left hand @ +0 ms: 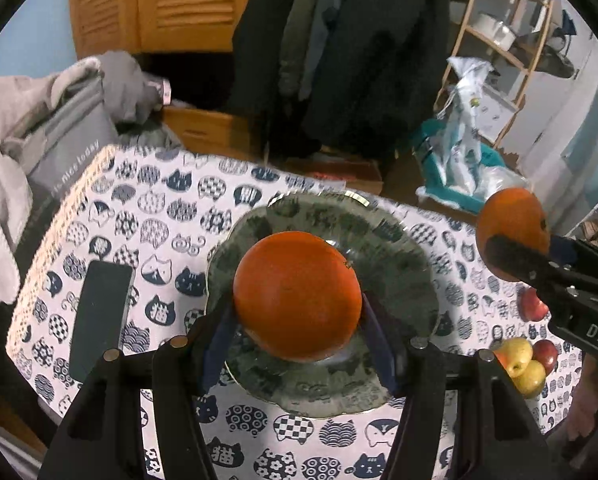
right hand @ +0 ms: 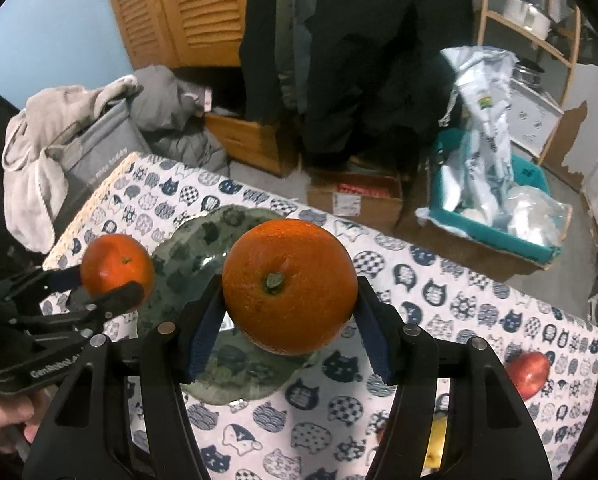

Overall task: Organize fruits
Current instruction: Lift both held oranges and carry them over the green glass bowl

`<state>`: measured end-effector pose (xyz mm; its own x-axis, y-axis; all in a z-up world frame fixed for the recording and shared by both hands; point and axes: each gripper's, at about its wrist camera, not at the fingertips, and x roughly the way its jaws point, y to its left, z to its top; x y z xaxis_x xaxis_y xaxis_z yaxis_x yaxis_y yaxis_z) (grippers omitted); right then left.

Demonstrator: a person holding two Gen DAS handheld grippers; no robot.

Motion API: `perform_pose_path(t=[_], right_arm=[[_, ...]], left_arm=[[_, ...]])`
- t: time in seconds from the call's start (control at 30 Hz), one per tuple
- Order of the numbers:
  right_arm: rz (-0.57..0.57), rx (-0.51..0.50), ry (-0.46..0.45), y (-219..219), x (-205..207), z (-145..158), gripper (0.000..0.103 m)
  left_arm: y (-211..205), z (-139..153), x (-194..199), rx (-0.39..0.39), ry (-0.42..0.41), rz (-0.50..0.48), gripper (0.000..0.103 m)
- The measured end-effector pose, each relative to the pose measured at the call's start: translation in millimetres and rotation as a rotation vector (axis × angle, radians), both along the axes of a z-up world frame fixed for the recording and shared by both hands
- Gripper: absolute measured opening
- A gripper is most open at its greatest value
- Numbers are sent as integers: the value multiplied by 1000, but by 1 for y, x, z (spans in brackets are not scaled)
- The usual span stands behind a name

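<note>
My left gripper (left hand: 298, 310) is shut on a large orange (left hand: 297, 280), which hangs over a mottled green plate (left hand: 379, 232) in the middle of the table. My right gripper (right hand: 289, 300) is shut on a second orange (right hand: 289, 272), stem up, above the plate's (right hand: 187, 248) right edge. In each view the other gripper shows at the side with its fruit: the right gripper (left hand: 515, 244) with its orange (left hand: 511, 216), and the left gripper (right hand: 113, 282) with its orange (right hand: 115, 260).
The table wears a cat-print cloth (left hand: 159, 208). A dark phone (left hand: 99, 316) lies left of the plate. Red and yellow apples (left hand: 523, 356) sit at the right, with one red apple (right hand: 529, 368) near the edge. Clothes, boxes and a teal bin (right hand: 499, 232) stand beyond the table.
</note>
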<state>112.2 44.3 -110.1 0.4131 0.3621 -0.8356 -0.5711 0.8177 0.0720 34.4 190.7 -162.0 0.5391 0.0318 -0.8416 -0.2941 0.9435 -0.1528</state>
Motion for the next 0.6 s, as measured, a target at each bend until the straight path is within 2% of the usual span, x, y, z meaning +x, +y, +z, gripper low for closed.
perform_pose_path(t=[0.33,0.6], right_arm=[[13,-12,118,20,12,-47,63],[8,-25,185,21,16,-72,63]], left_arm=[[15,-53,13,-73,122,27,63],[14,-83,23,-90,197,23,63]])
